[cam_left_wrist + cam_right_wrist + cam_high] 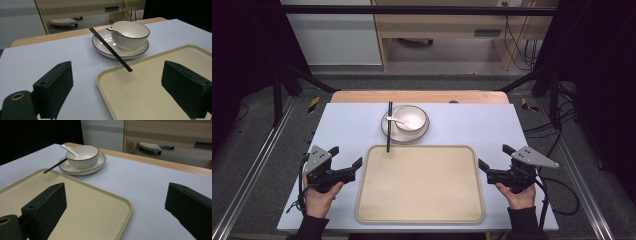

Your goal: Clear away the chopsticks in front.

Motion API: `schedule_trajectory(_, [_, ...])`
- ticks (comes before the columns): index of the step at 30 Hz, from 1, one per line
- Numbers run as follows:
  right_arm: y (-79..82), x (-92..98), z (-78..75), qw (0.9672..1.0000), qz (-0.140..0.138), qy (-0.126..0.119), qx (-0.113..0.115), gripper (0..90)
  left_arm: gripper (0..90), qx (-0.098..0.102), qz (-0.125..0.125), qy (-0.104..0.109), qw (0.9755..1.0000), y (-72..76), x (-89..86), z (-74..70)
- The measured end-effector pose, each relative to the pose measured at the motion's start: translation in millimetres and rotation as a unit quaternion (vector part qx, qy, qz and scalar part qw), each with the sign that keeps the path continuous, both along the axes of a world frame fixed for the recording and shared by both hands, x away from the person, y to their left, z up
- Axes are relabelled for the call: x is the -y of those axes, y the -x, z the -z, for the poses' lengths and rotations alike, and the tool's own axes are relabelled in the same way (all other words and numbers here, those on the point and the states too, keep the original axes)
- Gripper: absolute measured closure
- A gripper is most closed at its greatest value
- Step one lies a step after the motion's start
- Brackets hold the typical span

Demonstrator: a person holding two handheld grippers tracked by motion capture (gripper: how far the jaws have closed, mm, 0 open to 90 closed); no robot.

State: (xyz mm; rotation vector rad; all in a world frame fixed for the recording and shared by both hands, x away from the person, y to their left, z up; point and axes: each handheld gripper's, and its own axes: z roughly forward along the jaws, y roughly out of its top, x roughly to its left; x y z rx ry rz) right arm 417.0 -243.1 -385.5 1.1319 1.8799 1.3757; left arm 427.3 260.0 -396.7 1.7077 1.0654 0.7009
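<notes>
Your left gripper sits just off the tray's left edge, jaws wide apart, nothing between them. Right gripper mirrors it at the right edge, jaws also apart and empty. High view shows both hands; your left gripper view shows the chopsticks resting on the plate rim, tips hanging over the tray's far edge. Right gripper view shows the spoon in the bowl. The chopsticks lie between your left gripper and the bowl.
</notes>
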Motion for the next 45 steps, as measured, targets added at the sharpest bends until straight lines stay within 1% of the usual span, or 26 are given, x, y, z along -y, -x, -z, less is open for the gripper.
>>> schedule_trajectory(4, [-0.4,-0.9,0.4,1.0000,0.000,0.002,0.001,4.1,9.8,-0.001,0.003,-0.001,1.0000,-5.4,5.3,-0.8])
schedule_trajectory(6, [-0.8,-1.8,0.8,1.0000,0.002,0.003,-0.002,4.1,9.8,-0.003,0.009,-0.009,0.9999,-11.3,10.6,-1.1])
schedule_trajectory(7, [-0.9,-2.1,0.9,1.0000,0.001,0.004,-0.004,4.1,9.8,-0.003,0.009,-0.009,0.9999,-11.3,10.6,-1.1])
schedule_trajectory(8, [-1.0,-2.6,1.1,1.0000,0.002,0.005,-0.002,4.1,9.8,-0.005,0.010,-0.008,0.9999,-15.2,13.5,-1.9])
schedule_trajectory(11, [-1.2,-3.2,1.0,1.0000,0.001,0.004,-0.002,4.1,10.1,-0.004,0.009,-0.005,0.9999,-18.7,15.9,-3.0])
schedule_trajectory(12, [-1.3,-3.4,1.1,1.0000,0.001,0.004,-0.001,4.1,10.1,-0.003,0.009,-0.008,0.9999,-22.5,17.5,-4.2])
schedule_trajectory(13, [-1.1,-4.0,1.2,1.0000,0.001,0.003,-0.003,4.1,10.1,-0.004,0.007,-0.004,1.0000,-25.5,18.5,-4.9])
schedule_trajectory(14, [-1.1,-4.0,1.2,1.0000,0.001,0.003,-0.003,4.1,10.2,-0.004,0.007,-0.004,1.0000,-25.5,18.5,-4.9])
schedule_trajectory(15, [-1.1,-4.5,1.7,1.0000,0.000,0.005,-0.006,4.2,10.4,-0.005,0.007,0.003,1.0000,-30.4,19.9,-5.3])
schedule_trajectory(18, [-1.6,-5.7,2.3,1.0000,-0.001,0.005,-0.005,4.1,10.5,-0.007,0.002,0.003,1.0000,-38.7,23.1,-5.2])
schedule_trajectory(21, [-2.1,-6.4,2.7,0.9999,-0.003,0.008,-0.006,4.1,10.5,-0.014,0.003,0.013,0.9998,-46.5,25.5,-4.4])
schedule_trajectory(22, [-2.3,-6.5,2.8,0.9999,-0.004,0.008,-0.006,4.1,10.6,-0.013,0.002,0.013,0.9998,-48.8,26.3,-4.1])
schedule_trajectory(24, [-2.6,-6.6,3.1,0.9999,-0.003,0.007,-0.008,4.2,10.8,-0.017,0.001,0.019,0.9997,-53.5,26.8,-3.0])
schedule_trajectory(26, [-3.1,-6.7,4.0,0.9999,-0.003,0.009,-0.011,4.2,10.8,-0.020,-0.002,0.019,0.9996,-58.1,27.2,-1.3])
schedule_trajectory(29, [-3.6,-7.2,4.5,0.9999,-0.004,0.009,-0.012,4.2,10.7,-0.025,-0.005,0.013,0.9996,-63.3,28.4,2.3])
schedule_trajectory(34, [-3.9,-7.9,4.2,0.9999,-0.005,0.008,-0.012,4.2,10.7,-0.029,-0.012,-0.009,0.9995,-70.2,31.0,7.7])
schedule_trajectory(37, [-4.2,-8.4,4.3,0.9999,-0.005,0.010,-0.012,4.2,11.3,-0.032,-0.014,-0.011,0.9993,-74.0,32.2,10.1])
schedule_trajectory(39, [-4.3,-8.8,3.9,0.9999,-0.006,0.011,-0.012,4.1,11.5,-0.040,-0.016,-0.023,0.9988,-82.4,35.2,13.6])
schedule_trajectory(41, [-4.5,-8.9,3.6,0.9999,-0.006,0.011,-0.011,4.1,11.6,-0.046,-0.014,-0.032,0.9983,-87.7,38.0,15.4])
schedule_trajectory(42, [-4.1,-8.9,3.4,0.9999,-0.006,0.010,-0.012,4.2,11.6,-0.046,-0.014,-0.032,0.9983,-87.7,38.0,15.4])
schedule_trajectory(43, [-4.2,-9.0,3.4,0.9999,-0.006,0.010,-0.012,4.2,11.7,-0.051,-0.010,-0.037,0.9979,-92.9,41.5,16.9])
schedule_trajectory(45, [-4.2,-9.0,3.3,0.9999,-0.006,0.009,-0.012,4.2,11.7,-0.052,-0.008,-0.041,0.9978,-98.1,45.4,18.3])
